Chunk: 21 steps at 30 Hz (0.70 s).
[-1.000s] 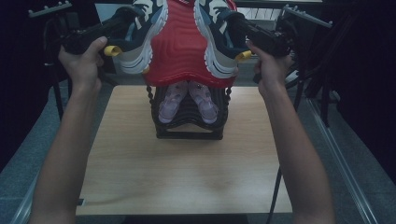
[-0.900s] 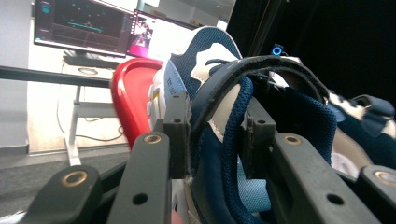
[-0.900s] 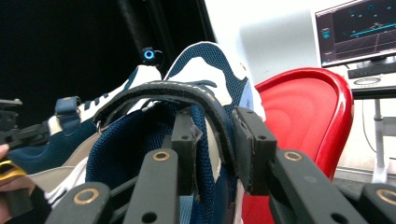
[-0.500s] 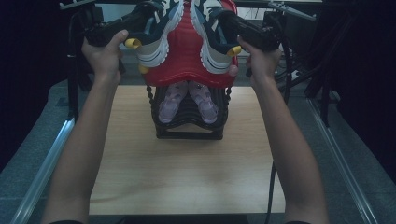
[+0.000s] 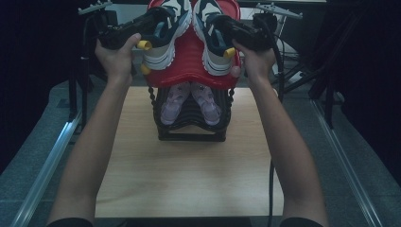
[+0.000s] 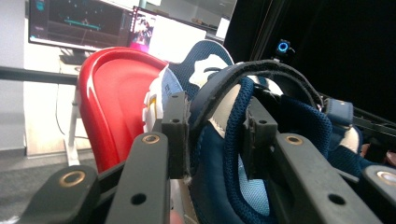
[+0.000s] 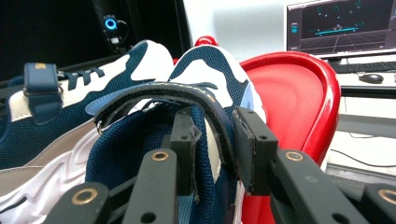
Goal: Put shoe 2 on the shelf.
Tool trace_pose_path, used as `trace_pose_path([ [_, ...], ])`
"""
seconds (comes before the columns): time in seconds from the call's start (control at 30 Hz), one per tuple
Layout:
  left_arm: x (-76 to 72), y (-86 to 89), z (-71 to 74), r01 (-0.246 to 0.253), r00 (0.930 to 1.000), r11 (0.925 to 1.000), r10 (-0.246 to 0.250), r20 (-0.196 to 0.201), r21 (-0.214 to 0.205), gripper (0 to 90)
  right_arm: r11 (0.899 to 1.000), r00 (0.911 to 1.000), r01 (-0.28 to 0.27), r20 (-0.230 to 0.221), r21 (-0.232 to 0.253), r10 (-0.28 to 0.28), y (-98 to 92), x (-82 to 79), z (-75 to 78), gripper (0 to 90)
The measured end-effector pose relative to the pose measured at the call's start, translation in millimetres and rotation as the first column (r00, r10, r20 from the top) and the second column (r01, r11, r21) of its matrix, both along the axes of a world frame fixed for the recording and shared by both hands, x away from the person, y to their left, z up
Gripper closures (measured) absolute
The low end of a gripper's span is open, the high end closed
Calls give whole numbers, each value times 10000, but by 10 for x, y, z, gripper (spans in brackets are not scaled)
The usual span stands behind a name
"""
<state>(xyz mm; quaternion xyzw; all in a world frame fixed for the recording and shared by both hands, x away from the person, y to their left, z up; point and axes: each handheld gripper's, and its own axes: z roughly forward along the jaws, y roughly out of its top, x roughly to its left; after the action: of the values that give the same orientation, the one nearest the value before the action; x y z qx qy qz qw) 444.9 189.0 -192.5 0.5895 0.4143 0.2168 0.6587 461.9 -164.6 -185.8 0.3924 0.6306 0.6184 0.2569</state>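
The left gripper [image 5: 158, 28], held in the person's left hand [image 5: 116, 54], is pinching the collar of a navy and white sneaker. In the left gripper view its two black jaws press on either side of the padded wall of this left sneaker [image 6: 233, 140], one pad inside the opening and one outside. The right gripper [image 5: 222, 30], held in the right hand [image 5: 255, 59], grips the second shoe the same way. In the right gripper view its jaws are closed on the collar and strap of the right sneaker [image 7: 196, 116], with the other shoe showing beside it on the left.

From the high view, both sneakers are held up in the air side by side, toes pointing away from the person and pale soles facing outward and down. They hang just above the red top tier [image 5: 189, 66] of a shoe rack, near the far edge of the table. Whether they touch the red tier cannot be told.

Below the red tier is a black tier [image 5: 189, 132] of the same rack, holding a pair of small pink shoes [image 5: 189, 99], toes up. The rack stands on a light wooden table [image 5: 189, 179]. Both forearms reach forward across the table, one on each side of the rack. Computer monitors [image 6: 74, 23] glow in the background.
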Motion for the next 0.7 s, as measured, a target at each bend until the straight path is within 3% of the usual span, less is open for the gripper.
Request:
trace_pose_path([
  [0.17,30,-69,-16,11,10000,9997,-11,-19,237,693,9999,9999,120,-17,59,-120,-6,8,-2,703],
  [0.33,54,-108,-91,-154,9998,9977,161,-98,663,692,9997,9999,64,-114,-253,-67,13,25,-36,682],
  [0.5,59,-133,-167,-369,9992,9929,385,-114,1134,686,9988,9999,-136,75,-468,139,72,28,-64,654],
  [0.7,58,-160,-229,-252,9997,9923,254,0,1214,655,9989,9990,-447,55,-130,448,56,43,-94,613],
])
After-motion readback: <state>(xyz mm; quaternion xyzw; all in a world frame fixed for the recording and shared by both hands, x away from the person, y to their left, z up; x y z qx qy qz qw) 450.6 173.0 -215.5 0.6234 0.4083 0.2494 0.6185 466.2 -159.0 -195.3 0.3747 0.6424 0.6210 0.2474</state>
